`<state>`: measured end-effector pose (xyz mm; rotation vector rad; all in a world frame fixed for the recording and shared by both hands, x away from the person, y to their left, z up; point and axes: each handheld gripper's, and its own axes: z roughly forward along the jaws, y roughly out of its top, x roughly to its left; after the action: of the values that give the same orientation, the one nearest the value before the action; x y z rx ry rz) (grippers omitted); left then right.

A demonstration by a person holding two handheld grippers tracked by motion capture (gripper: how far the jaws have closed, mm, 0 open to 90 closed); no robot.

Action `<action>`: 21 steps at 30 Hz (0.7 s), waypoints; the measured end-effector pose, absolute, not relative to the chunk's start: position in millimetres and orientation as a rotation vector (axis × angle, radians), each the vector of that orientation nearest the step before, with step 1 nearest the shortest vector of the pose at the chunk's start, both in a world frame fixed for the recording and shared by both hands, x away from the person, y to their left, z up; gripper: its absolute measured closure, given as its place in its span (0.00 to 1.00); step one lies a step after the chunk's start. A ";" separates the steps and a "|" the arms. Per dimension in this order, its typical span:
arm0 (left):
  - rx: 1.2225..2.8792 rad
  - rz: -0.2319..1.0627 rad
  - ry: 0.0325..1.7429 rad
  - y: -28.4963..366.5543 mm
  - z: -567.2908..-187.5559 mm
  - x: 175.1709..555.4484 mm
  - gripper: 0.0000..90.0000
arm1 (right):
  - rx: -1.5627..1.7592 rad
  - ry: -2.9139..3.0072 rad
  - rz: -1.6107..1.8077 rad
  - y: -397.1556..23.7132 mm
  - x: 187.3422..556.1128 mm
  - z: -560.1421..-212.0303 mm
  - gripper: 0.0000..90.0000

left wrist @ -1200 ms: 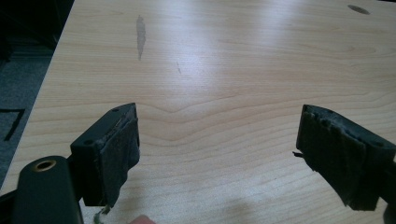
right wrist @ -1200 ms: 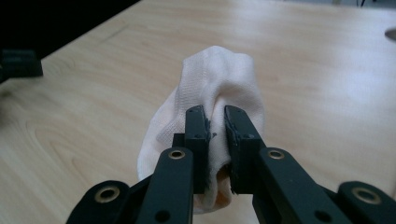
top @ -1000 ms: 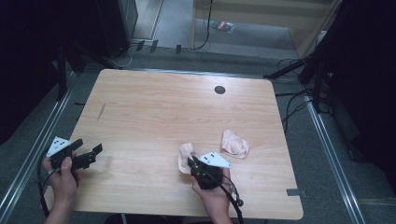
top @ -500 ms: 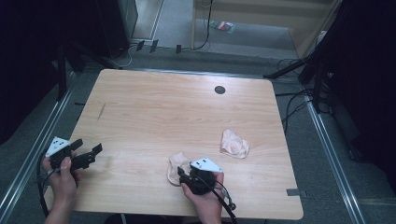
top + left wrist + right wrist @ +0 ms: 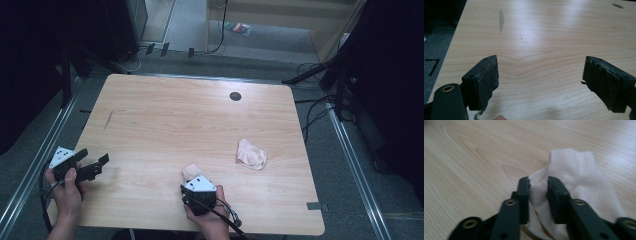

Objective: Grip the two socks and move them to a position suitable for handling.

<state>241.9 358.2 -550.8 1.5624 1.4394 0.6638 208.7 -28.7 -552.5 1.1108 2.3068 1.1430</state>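
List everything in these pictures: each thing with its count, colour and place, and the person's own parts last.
pale pink fabric socks: two; one pinched in the right tool near the table's front edge, the other bunched up farther right, lying free.
light wooden table: one, pale wood grain, under everything.
round dark hole in the tabletop: one, near the far edge.
dark streak on the wood: one, left part of the table.
black cables on the grey floor: several, right of the table.
left tool: black, jaws wide apart over bare wood, front left.
right tool: black, jaws just closed on sock fabric.
hands: two, at the near edge.
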 end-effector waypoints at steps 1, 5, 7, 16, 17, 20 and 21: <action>1.562 0.664 1.439 358.2 -550.8 241.9 0.16 | 1.112 2.293 1.140 -29.0 208.2 -553.5 0.94; 1.555 0.662 1.419 352.9 -544.9 239.7 0.16 | 1.155 2.275 1.168 -31.9 209.9 -551.6 0.98; 1.549 0.638 1.398 345.1 -540.9 238.8 0.15 | 1.153 2.267 1.185 -33.6 210.2 -549.1 0.98; 1.685 0.471 1.247 266.5 -526.3 232.8 0.16 | 1.241 2.207 1.294 -44.5 213.5 -535.1 0.98; 1.705 0.455 1.229 256.5 -525.9 231.7 0.16 | 1.248 2.202 1.304 -45.4 214.1 -534.6 0.98; 1.732 0.436 1.198 238.5 -525.3 229.1 0.16 | 1.274 2.196 1.336 -48.2 214.7 -532.7 0.98; 1.744 0.425 1.183 230.4 -525.3 227.7 0.16 | 1.274 2.196 1.336 -48.2 214.7 -532.7 0.98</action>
<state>227.7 230.4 -525.3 1.7442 1.1835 0.4251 214.7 -48.2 -532.7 1.2739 2.1961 1.3363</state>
